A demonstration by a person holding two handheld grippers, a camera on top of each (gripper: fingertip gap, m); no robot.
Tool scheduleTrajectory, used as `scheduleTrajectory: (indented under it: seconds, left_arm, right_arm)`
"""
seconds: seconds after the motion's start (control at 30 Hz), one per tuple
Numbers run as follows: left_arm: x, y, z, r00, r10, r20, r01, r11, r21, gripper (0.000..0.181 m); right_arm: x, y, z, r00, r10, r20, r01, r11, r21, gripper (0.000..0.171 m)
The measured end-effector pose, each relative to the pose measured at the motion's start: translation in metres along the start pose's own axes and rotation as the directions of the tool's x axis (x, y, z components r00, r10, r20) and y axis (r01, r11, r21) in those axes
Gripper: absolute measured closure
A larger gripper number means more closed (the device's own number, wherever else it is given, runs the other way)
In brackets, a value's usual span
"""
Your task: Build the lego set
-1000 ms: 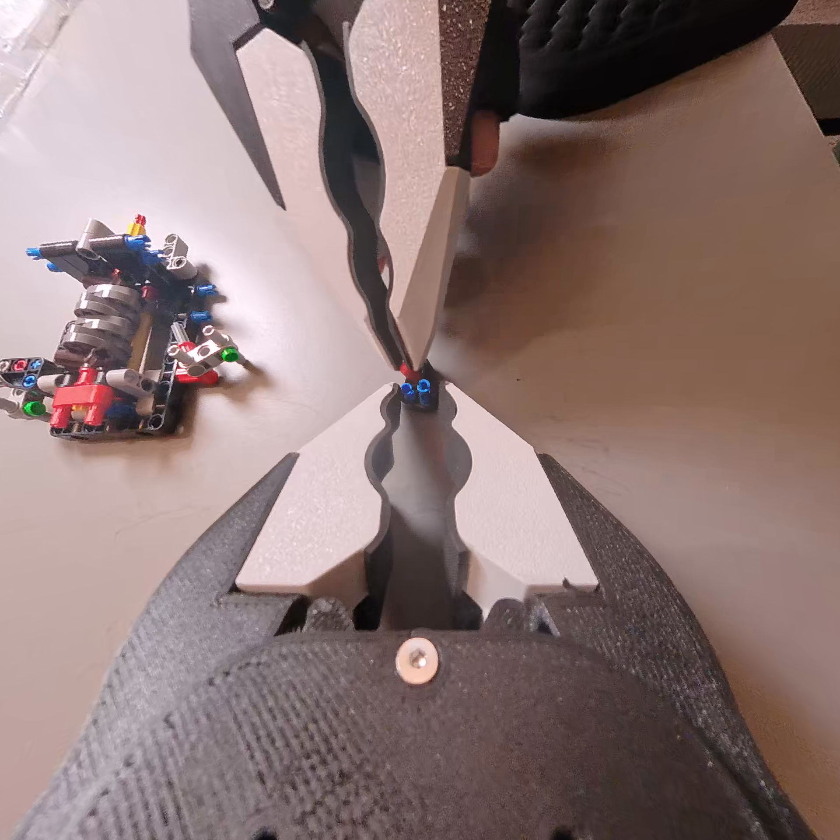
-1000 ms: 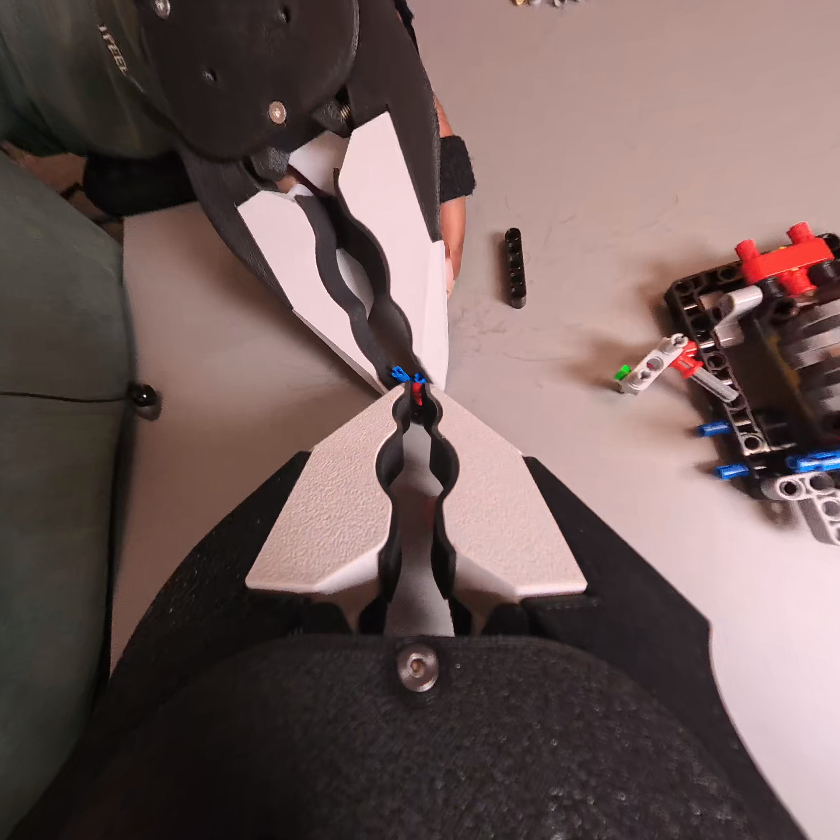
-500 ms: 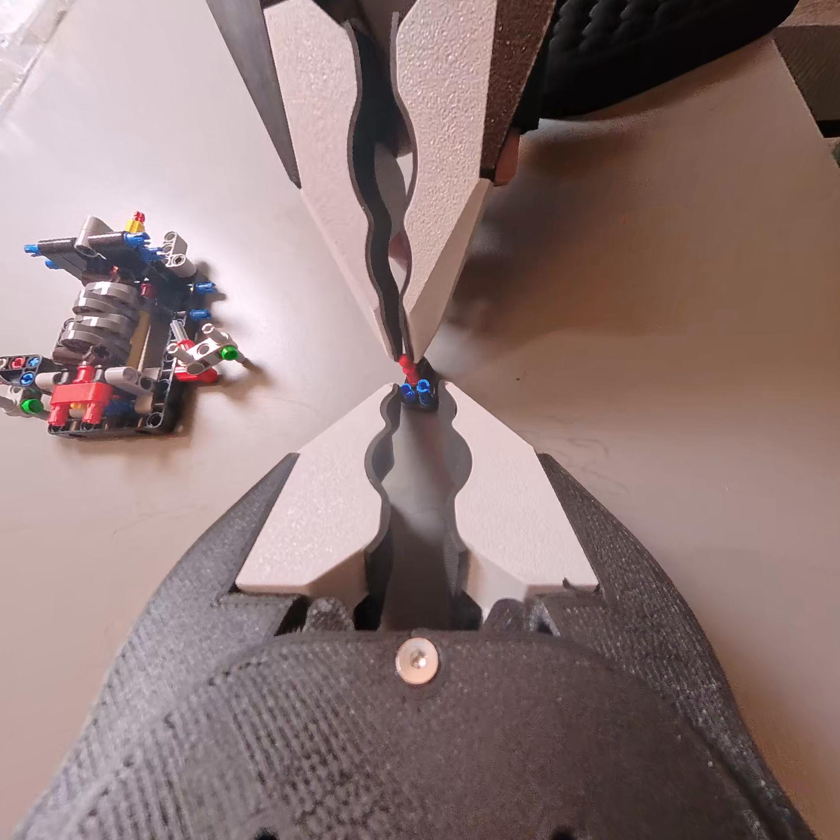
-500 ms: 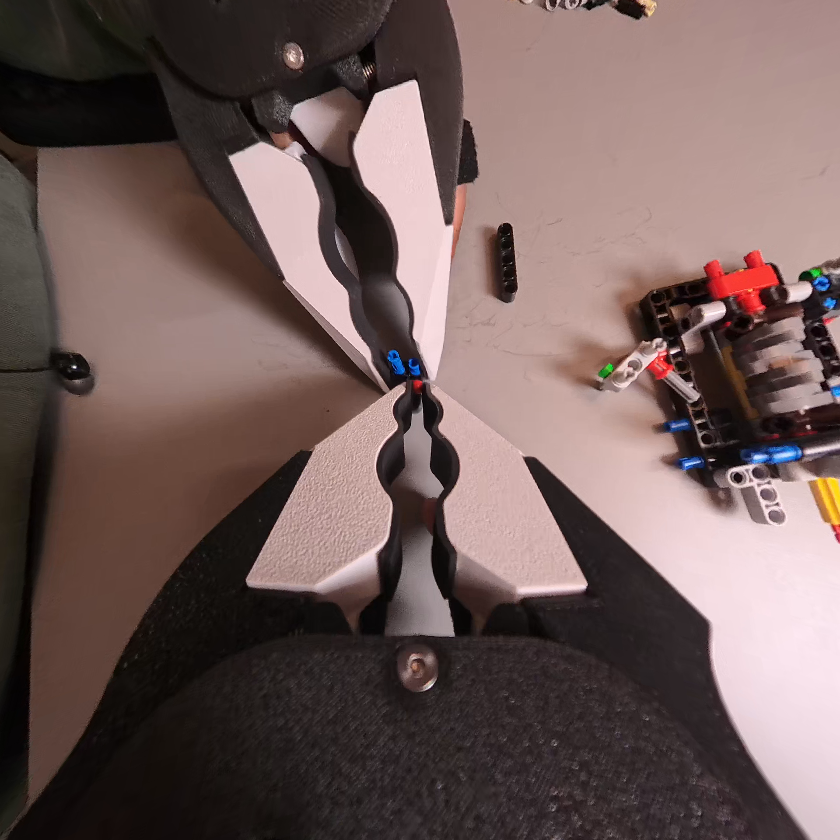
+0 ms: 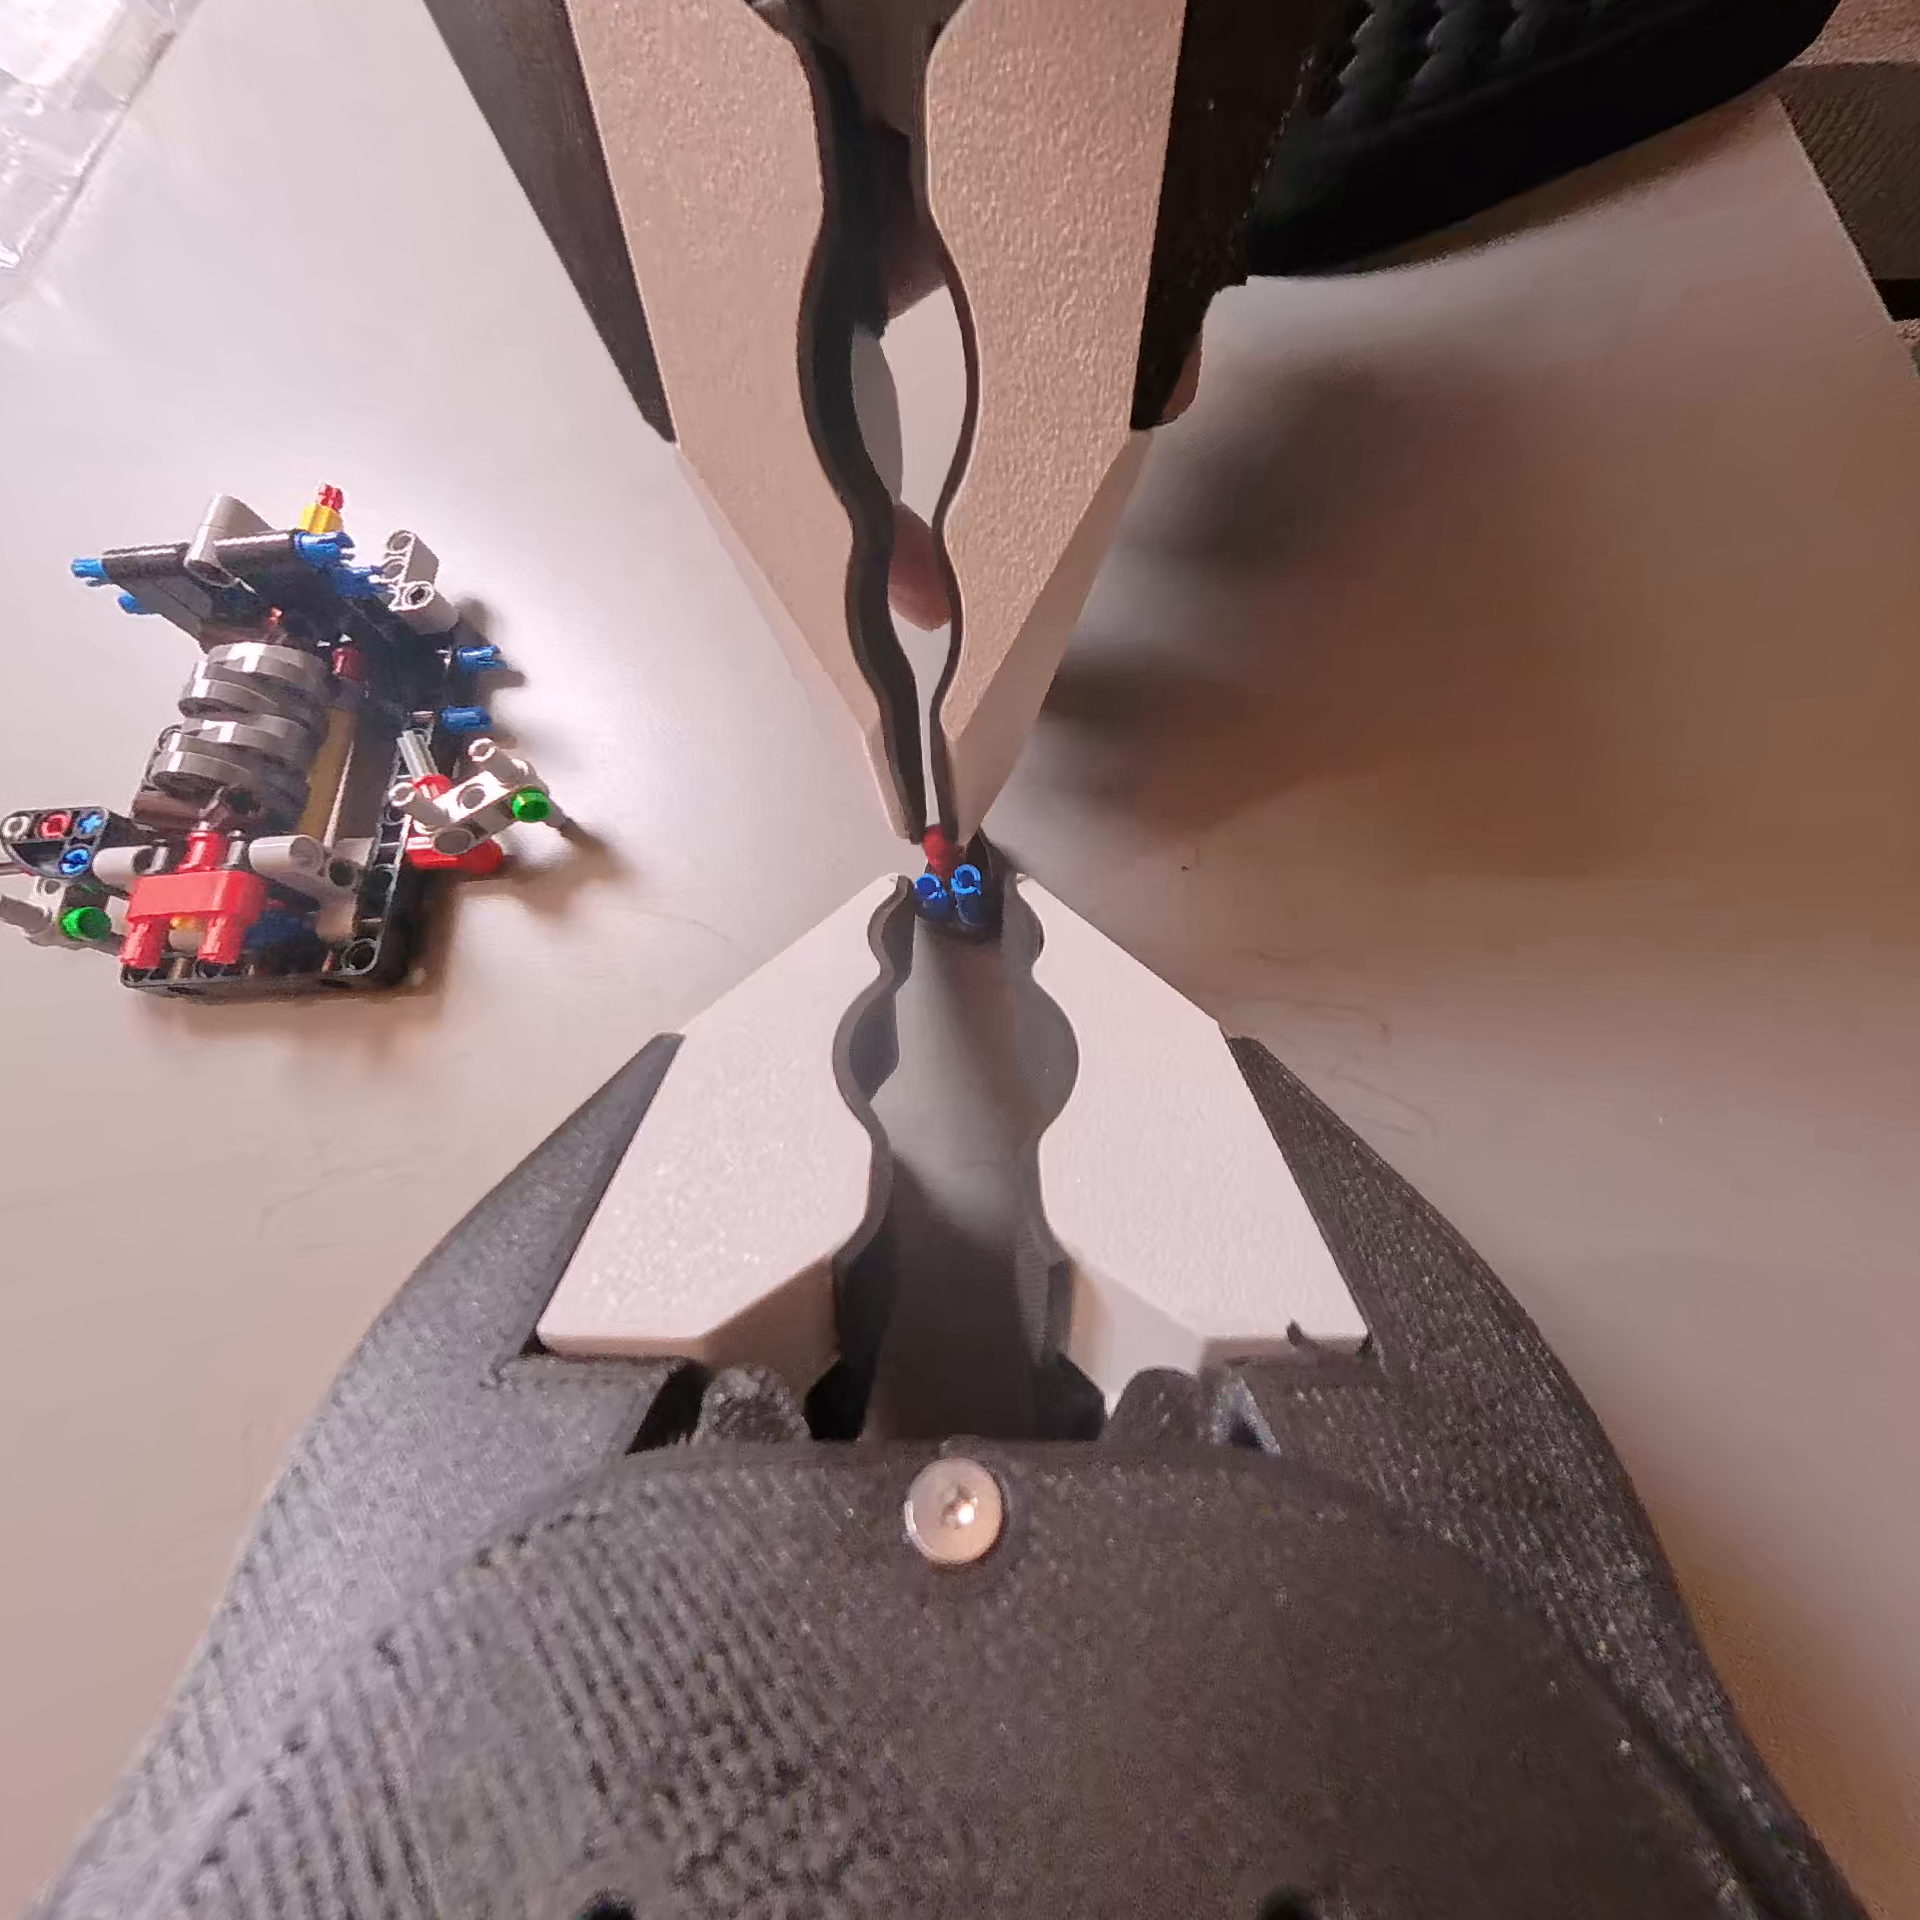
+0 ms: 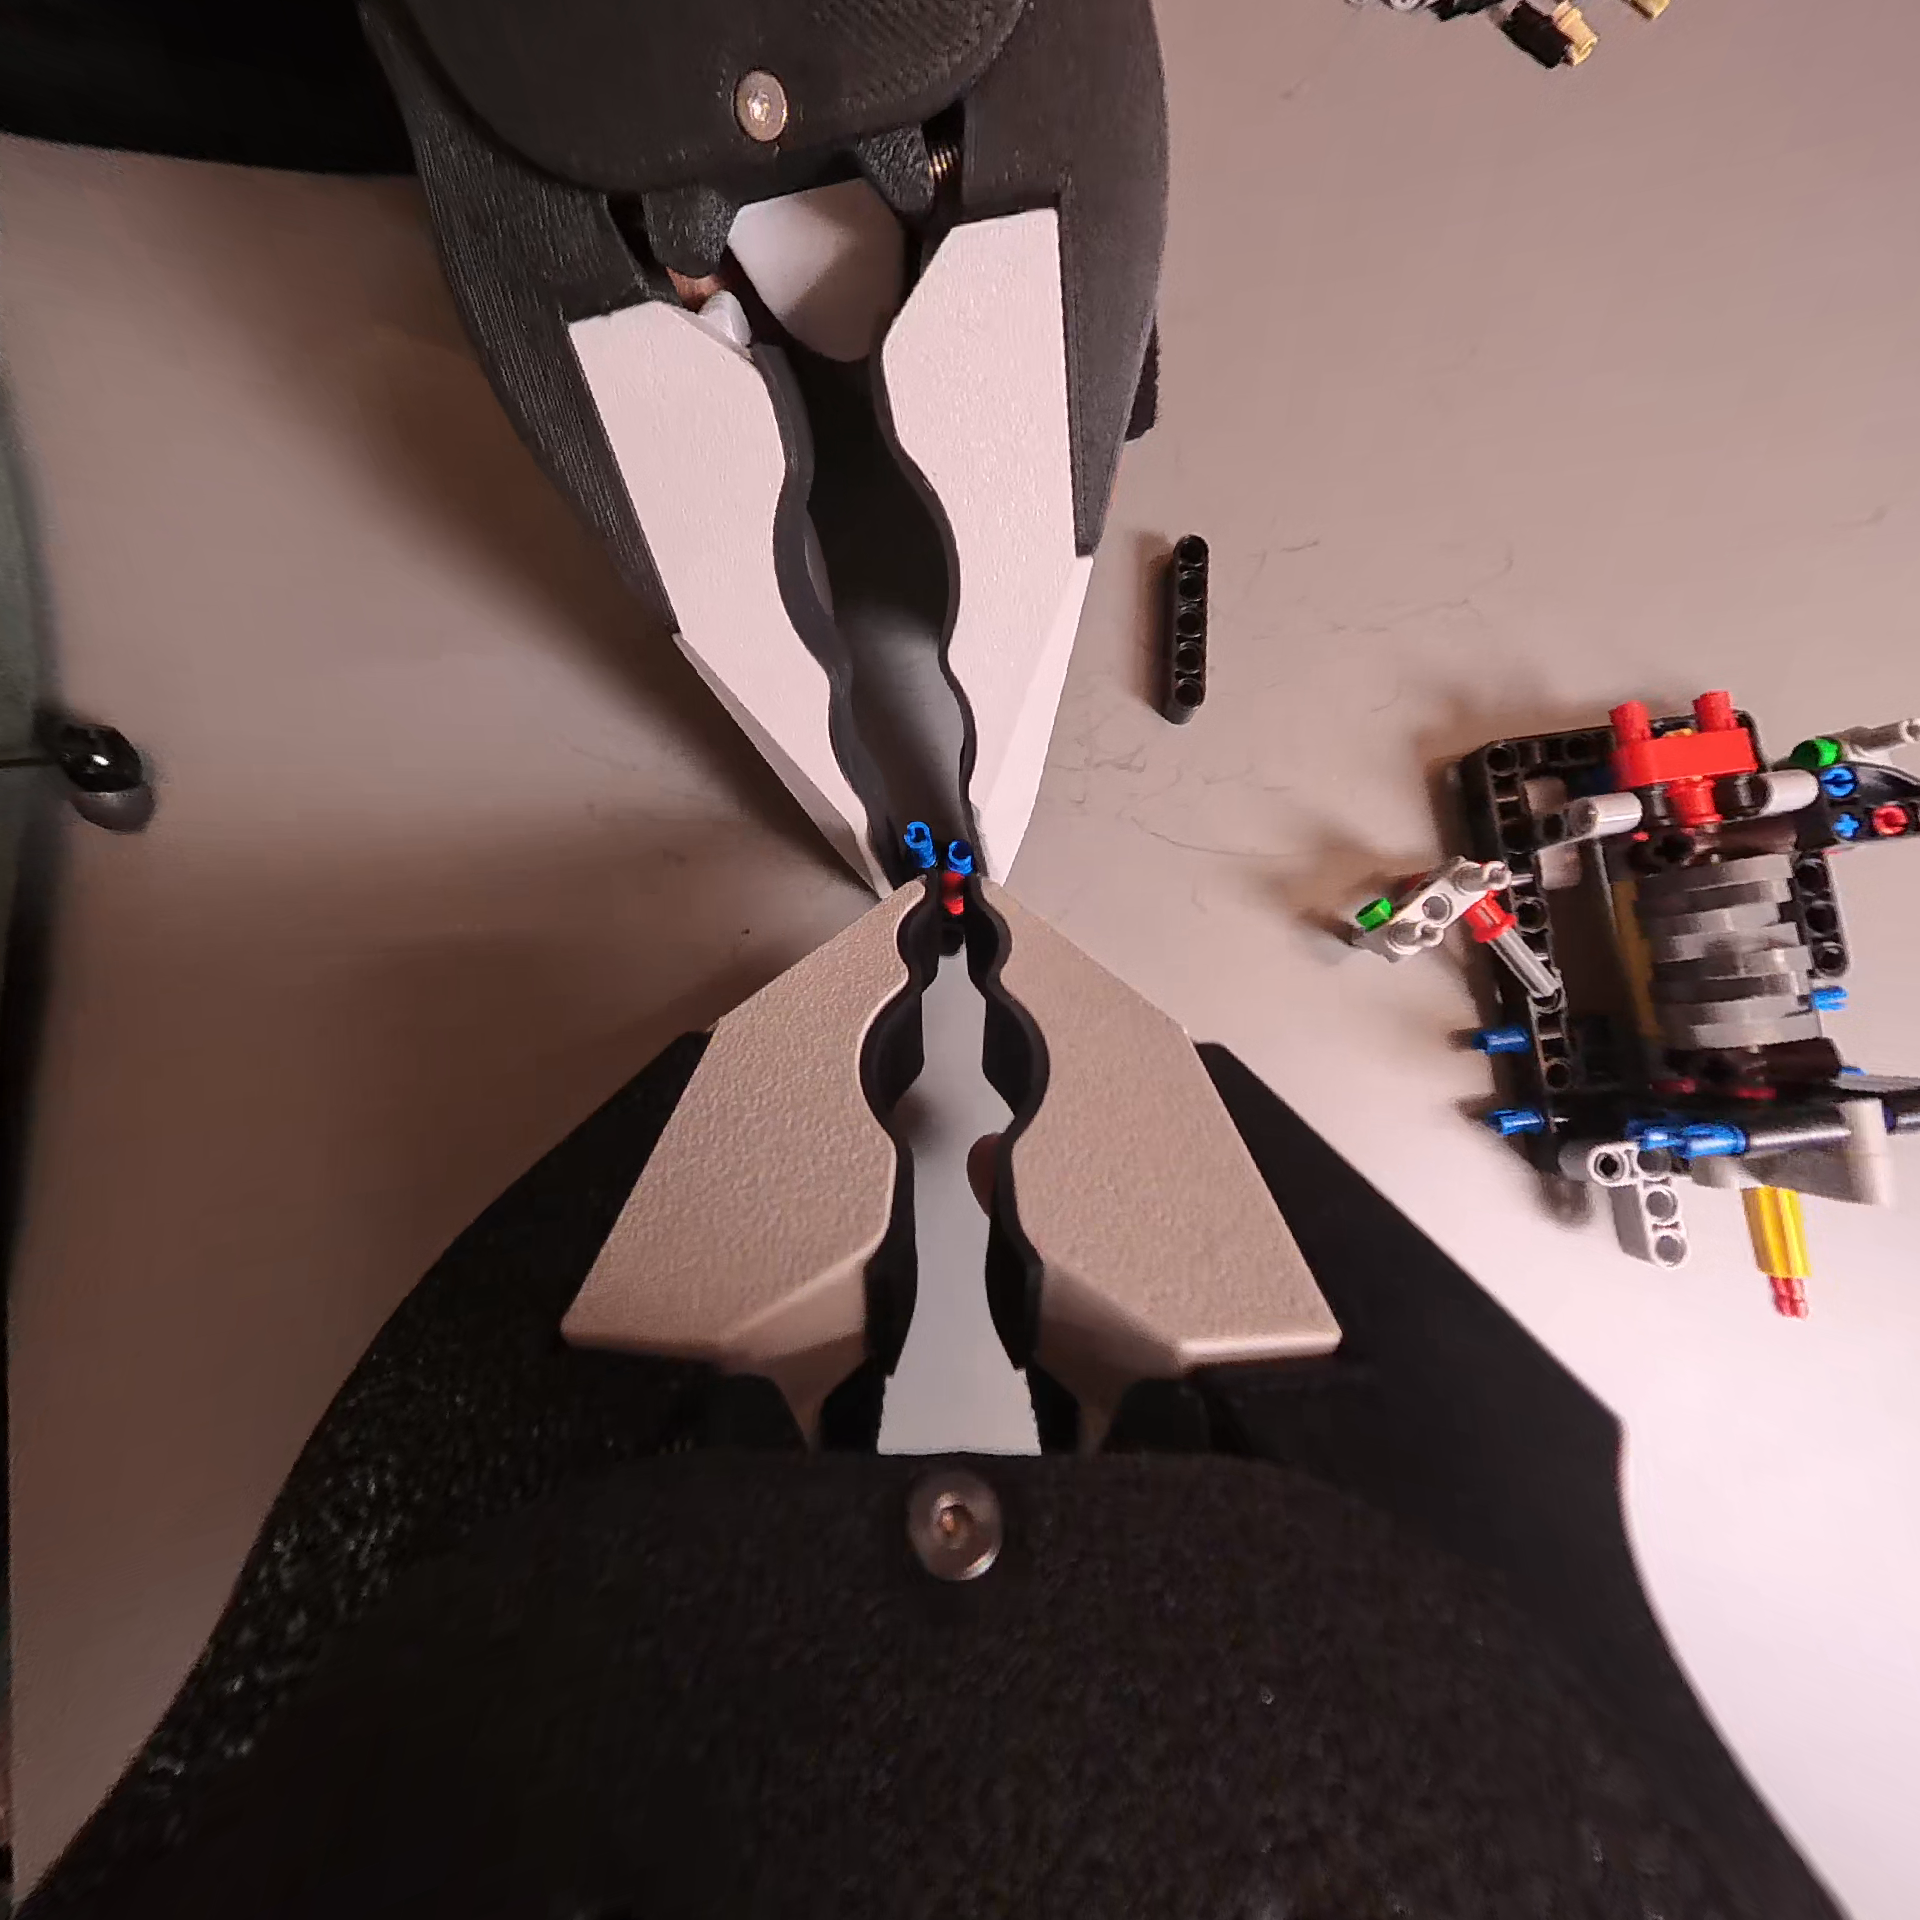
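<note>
- Left tool (image 5: 951, 891): narrowed onto a small dark piece bearing two blue pins (image 5: 948, 896), held above the surface (image 5: 1455, 935)
- Right tool (image 6: 951, 902): narrowed onto a red pin (image 6: 952, 896), tip to tip with the left tool, touching the blue pins
- Part-built lego chassis (image 6: 1704, 977): on the surface, well apart from the tool tips
- Black beam (image 6: 1187, 628): loose, between the tips and the chassis
- Risk, judged: a slightly off-axis push may flick the red pin out, the grip being only at the tips
</note>
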State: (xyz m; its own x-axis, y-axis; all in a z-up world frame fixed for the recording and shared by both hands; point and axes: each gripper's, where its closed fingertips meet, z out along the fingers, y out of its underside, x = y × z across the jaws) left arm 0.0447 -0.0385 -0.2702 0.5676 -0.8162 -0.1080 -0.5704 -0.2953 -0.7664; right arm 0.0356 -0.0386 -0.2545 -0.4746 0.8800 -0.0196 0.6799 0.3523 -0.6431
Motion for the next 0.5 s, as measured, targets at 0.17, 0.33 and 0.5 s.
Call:
scheduleTrajectory:
  seconds: [0.17,0.33,0.5]
  left_arm:
    - [0.0,-0.002,-0.005,0.999,-0.03,-0.016,0.031,0.999,0.029,0.153]
    - [-0.002,-0.024,-0.018,0.994,-0.097,-0.042,0.104,0.977,0.185,0.168]
    - [-0.005,-0.036,-0.024,0.994,-0.11,-0.027,0.113,0.961,0.253,0.18]
  right_arm:
    - [0.0,-0.011,-0.01,0.996,0.085,0.032,-0.089,0.986,0.142,0.17]
    - [-0.003,-0.031,-0.029,0.983,0.15,0.105,-0.176,0.929,0.325,0.17]
    - [-0.003,-0.032,-0.032,0.978,0.166,0.124,-0.201,0.909,0.365,0.17]
